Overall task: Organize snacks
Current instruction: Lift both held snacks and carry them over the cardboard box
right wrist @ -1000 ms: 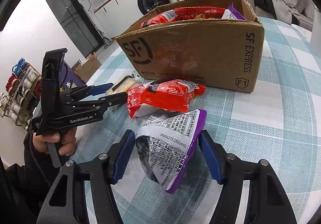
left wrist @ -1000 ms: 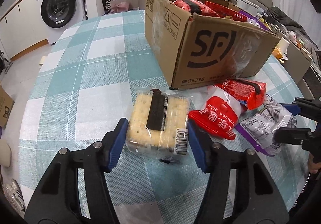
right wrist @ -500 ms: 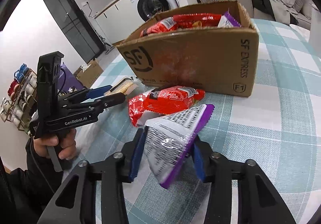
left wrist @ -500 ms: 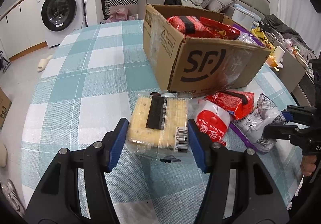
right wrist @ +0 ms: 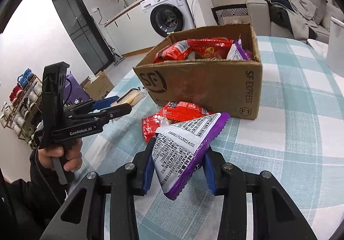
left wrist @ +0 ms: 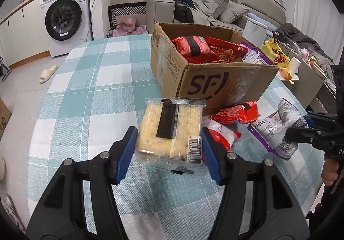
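Snacks are clamped in both tools: a clear-wrapped cracker pack [left wrist: 171, 130] is held between the left gripper's [left wrist: 169, 151] jaws above the checked counter [left wrist: 86, 93], and a purple-edged packet [right wrist: 182, 149] is pinched by the right gripper [right wrist: 177, 166], near the SF cardboard box [right wrist: 206, 87].

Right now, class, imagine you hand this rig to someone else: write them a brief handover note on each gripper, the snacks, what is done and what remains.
Left gripper: shut on the cracker pack, held above the table.
Right gripper: shut on the purple packet, lifted.
Done: several red and purple snacks already lie in the cardboard box.
Left: drop both held packs into the box, then the two red packets lying on the table in front of it.
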### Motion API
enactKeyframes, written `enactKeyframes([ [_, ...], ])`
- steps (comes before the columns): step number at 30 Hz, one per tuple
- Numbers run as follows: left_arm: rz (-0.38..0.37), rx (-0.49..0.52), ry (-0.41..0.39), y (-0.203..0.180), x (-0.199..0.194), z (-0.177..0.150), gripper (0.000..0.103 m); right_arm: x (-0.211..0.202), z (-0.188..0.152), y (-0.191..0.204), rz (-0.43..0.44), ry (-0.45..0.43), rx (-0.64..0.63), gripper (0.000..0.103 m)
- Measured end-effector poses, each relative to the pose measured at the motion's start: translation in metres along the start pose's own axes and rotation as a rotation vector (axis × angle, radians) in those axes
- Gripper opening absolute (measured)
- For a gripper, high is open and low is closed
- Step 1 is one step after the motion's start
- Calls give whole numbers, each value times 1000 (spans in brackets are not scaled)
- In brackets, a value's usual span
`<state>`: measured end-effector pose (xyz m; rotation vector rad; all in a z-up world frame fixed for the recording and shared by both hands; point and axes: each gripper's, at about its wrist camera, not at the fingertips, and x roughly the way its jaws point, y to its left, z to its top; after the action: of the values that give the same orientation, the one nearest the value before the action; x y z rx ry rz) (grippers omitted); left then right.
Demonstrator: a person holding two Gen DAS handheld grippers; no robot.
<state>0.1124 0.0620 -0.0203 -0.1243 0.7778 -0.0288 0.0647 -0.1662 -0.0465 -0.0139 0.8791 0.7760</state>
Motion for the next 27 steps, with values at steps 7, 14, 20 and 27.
enactKeyframes([
  [7,0,0,-37,-3,-16,3,57,-12,5,1,8,-35,-3,40],
  [14,-2,-3,-78,-6,-35,7,56,-26,10,3,23,-94,-1,40],
  [20,-7,1,-116,-11,-50,11,57,-40,13,-1,35,-162,30,40],
  [27,-4,15,-146,-20,-60,16,57,-55,18,-10,24,-233,79,40],
])
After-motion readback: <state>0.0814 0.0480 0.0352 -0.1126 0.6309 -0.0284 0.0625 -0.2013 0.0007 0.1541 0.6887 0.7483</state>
